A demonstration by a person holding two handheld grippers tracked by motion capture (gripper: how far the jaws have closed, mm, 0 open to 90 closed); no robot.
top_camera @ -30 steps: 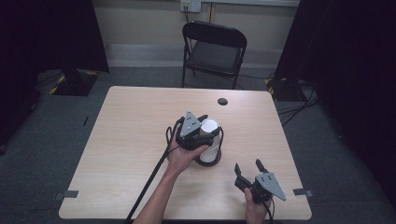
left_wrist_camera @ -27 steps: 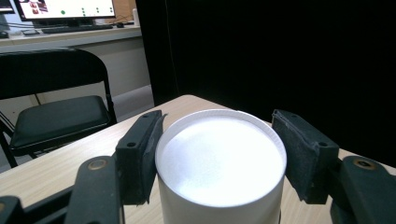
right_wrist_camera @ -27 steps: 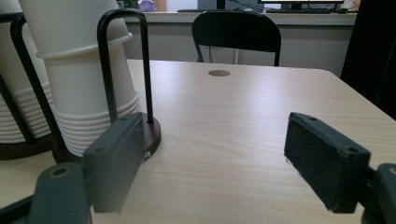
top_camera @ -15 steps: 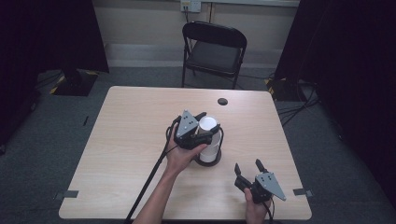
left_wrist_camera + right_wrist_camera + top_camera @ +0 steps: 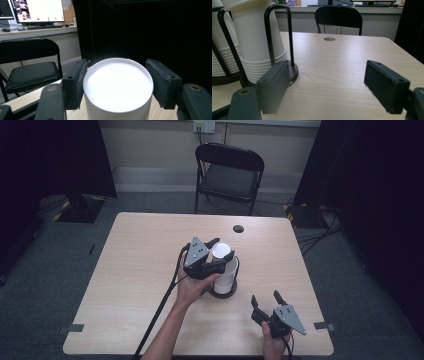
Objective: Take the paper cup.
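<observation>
Stack of white paper cups (image 5: 223,265), inverted in a black wire holder (image 5: 223,290) at mid-bench (image 5: 140,270). The left claw (image 5: 214,254) pinches the topmost cup from both sides, likely to lift it off. The right claw (image 5: 265,301), spread and empty, waits nearby, close to the near edge.

We see the table (image 5: 150,270) evenly lit from overhead, with dark surroundings from nine to three o'clock. The white cup (image 5: 117,87) glares, overexposed, and the near jaws look softly blurred.
</observation>
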